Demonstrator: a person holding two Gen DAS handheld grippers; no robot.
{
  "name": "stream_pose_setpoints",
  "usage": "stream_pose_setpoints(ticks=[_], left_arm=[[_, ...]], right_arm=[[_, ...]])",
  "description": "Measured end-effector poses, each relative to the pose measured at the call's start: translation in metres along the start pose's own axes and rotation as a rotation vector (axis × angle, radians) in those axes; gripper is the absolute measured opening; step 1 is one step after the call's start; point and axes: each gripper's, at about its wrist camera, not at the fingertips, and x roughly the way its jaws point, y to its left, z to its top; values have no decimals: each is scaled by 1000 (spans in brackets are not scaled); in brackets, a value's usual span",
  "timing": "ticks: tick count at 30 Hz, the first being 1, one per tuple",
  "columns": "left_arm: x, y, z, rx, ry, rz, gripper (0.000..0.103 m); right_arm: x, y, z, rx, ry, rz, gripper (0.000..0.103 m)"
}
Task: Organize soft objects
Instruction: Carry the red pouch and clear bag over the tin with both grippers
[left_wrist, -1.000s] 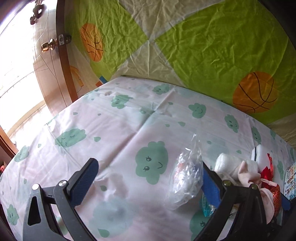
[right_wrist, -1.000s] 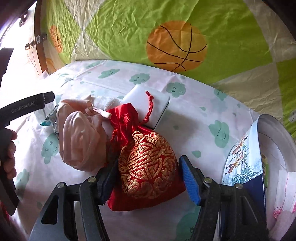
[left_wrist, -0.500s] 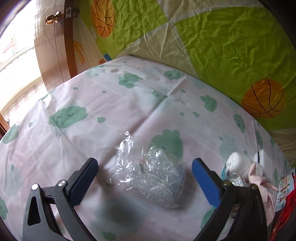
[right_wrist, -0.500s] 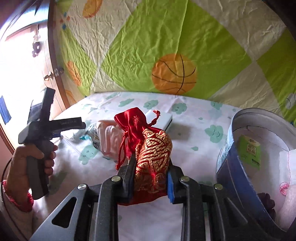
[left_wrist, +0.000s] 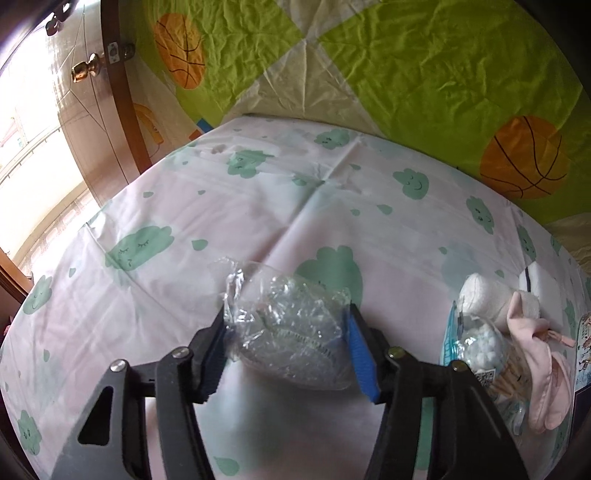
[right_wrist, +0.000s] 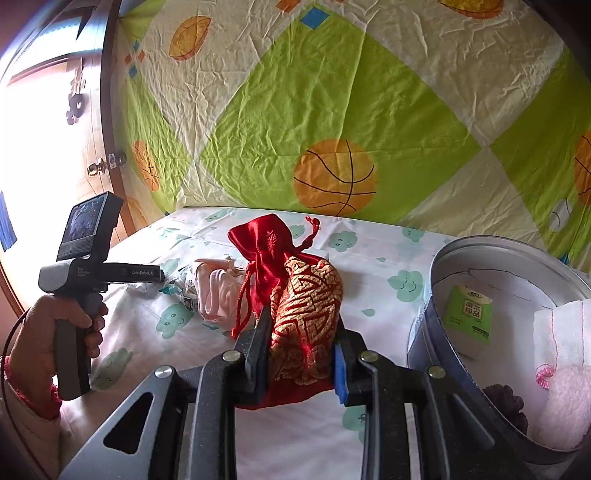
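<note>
Soft objects lie scattered over a table (left_wrist: 258, 206) covered by a pink cloth printed with green clouds, in front of a green and cream basketball-print sheet (left_wrist: 424, 74).

In the left wrist view, the left gripper (left_wrist: 286, 339) has its jaws closing on a crinkled clear plastic bag (left_wrist: 288, 332) that sits near the middle of the table; both pads already touch the bag's sides and it bulges between them. To the right of it, near the table's right edge, lie a white rolled cloth (left_wrist: 484, 295), a packet of cotton balls (left_wrist: 480, 347) and a pale pink fabric piece (left_wrist: 543, 354), bunched close together.

In the right wrist view, the right gripper (right_wrist: 299, 332) has its jaws clamped on a red and gold drawstring pouch (right_wrist: 303, 295), which is squeezed narrow between the pads with its red neck and cord standing up on the far side. Whether the pouch's base touches the table I cannot tell. Just right of it stands a round tin (right_wrist: 436, 325), open at the top, already holding a green packet (right_wrist: 469, 314), a white embroidered cloth (right_wrist: 561, 332) and a fluffy pink item (right_wrist: 565, 402). At the far left of this view a person's hand (right_wrist: 48, 332) holds the other gripper's handle beside a wooden door (right_wrist: 99, 129).
</note>
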Motion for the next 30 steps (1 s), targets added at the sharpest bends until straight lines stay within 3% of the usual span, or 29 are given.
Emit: stream_pose_setpoints(ticks=[2,6,9,12,16,21,24,30], left_arm=[[-3,3,0,-12,-17,-23,41],[-23,14,2,-93,-125,-93,41],[-49,17,4,-123,-277,-160,41],[-74,13,2,-129,-416,-214,41],[-93,7,-3,-121,-518,-256,41],[-101,3,-9,-139,-564,-287,41],[-106,-7,-14,-123,-586,-244,41],[-114,-35,-31,-97,-566,-252,41]], right_arm=[[-2,1,0,-6,-10,-5,30],[-14,3,1,-23,-91,-37,30],[-26,2,4,-19,-156,-56,29],[-40,1,6,-11,-234,-94,29],[-52,-2,9,0,-308,-133,30],[-58,-6,12,13,-343,-172,29],[-55,-9,12,19,-333,-181,30],[-55,-10,10,1,-337,-222,30]])
